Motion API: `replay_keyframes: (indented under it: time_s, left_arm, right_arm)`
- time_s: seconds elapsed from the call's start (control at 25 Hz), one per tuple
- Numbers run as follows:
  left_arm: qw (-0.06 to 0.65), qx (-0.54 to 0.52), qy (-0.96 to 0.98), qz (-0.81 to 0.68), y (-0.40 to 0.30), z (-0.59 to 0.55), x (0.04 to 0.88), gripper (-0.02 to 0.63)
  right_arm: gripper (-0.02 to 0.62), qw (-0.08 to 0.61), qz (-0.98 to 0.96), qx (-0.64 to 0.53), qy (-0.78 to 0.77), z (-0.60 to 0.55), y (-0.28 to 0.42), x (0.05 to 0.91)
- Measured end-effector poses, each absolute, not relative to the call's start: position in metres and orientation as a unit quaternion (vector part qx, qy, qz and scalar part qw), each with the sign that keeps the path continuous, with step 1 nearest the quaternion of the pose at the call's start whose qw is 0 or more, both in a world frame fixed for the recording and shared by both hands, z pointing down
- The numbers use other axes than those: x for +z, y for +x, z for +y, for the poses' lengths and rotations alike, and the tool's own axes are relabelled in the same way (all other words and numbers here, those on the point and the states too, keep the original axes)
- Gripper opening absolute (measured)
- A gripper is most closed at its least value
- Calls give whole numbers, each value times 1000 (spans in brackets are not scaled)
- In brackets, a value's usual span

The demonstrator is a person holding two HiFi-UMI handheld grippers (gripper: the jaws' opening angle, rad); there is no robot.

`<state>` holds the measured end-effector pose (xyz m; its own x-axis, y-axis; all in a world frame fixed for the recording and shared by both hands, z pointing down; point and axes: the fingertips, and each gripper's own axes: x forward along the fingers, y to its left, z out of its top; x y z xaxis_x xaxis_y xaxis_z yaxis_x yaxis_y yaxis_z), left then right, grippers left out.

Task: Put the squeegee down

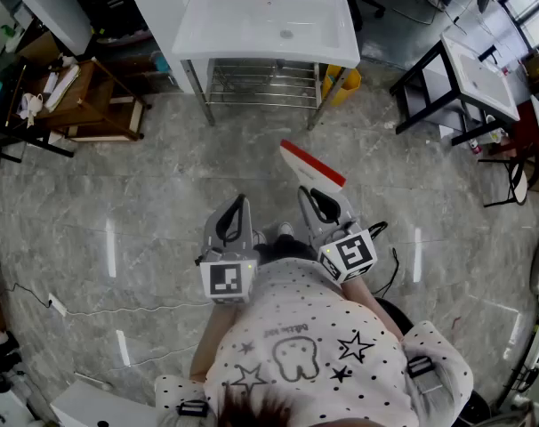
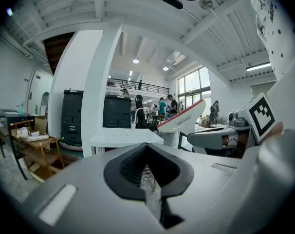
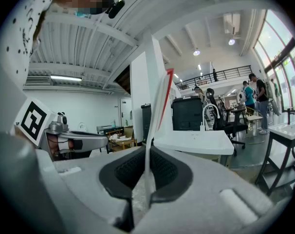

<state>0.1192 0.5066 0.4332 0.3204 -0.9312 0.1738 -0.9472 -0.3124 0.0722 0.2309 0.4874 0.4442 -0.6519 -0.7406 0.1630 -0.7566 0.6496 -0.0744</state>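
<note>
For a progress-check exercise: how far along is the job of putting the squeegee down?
Done: nothing yet. In hand: the right gripper is shut on the handle of the squeegee, whose red-edged blade is held up above the floor. The left gripper is empty. Left: lower the squeegee onto a surface and let go.

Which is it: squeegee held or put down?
Held. The right gripper is shut on the handle of the squeegee, whose blade sticks out in the air ahead, resting on nothing.
</note>
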Motion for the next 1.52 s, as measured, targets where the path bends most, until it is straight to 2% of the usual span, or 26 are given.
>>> replay_keyframes:
  time_s: [0.84,1.2,1.52]
  left_arm:
    - [81,61,806,-584,87,497,437,-6]
    - [103,56,799,-590,96,462,443,-6]
    - [79,35,790,-607,101,408,431,-6]
  right_arm:
    - [20,63,-898,82,427,483,209,453]
    - [20,54,-902,87,420,439,216,456]
    - [20,52,-909,70,407,379,225,448]
